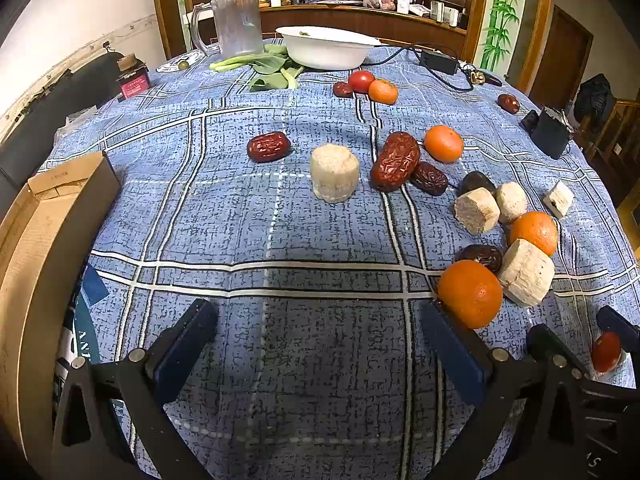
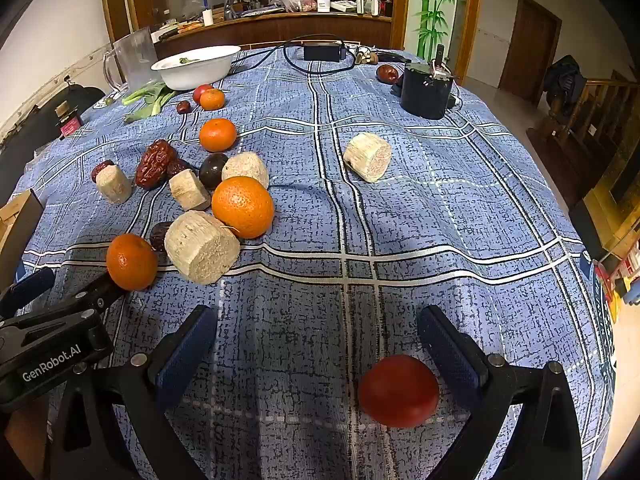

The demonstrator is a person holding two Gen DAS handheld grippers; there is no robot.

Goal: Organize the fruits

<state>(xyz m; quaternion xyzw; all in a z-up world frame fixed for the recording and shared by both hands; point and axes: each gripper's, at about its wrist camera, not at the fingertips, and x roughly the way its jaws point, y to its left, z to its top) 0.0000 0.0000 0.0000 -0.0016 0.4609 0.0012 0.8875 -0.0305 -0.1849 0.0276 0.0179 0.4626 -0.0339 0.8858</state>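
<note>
Oranges, red dates, dark fruits and pale cut sugarcane chunks lie scattered on the blue checked tablecloth. My left gripper [image 1: 316, 320] is open and empty; its right finger touches or nearly touches an orange [image 1: 470, 294]. A sugarcane chunk [image 1: 335, 172] and a red date [image 1: 268, 146] lie ahead of it. My right gripper [image 2: 316, 328] is open, with a red tomato [image 2: 398, 390] lying on the cloth between its fingers, close to the right finger. The same tomato shows in the left wrist view [image 1: 606, 351]. The left gripper shows in the right wrist view [image 2: 52, 320].
A cardboard box [image 1: 44, 216] stands at the left table edge. At the back are a white bowl [image 1: 328, 46], a clear jug [image 1: 234, 20], green leaves [image 1: 272, 70], a power brick with cable [image 1: 438, 60] and a black cylinder [image 2: 426, 90].
</note>
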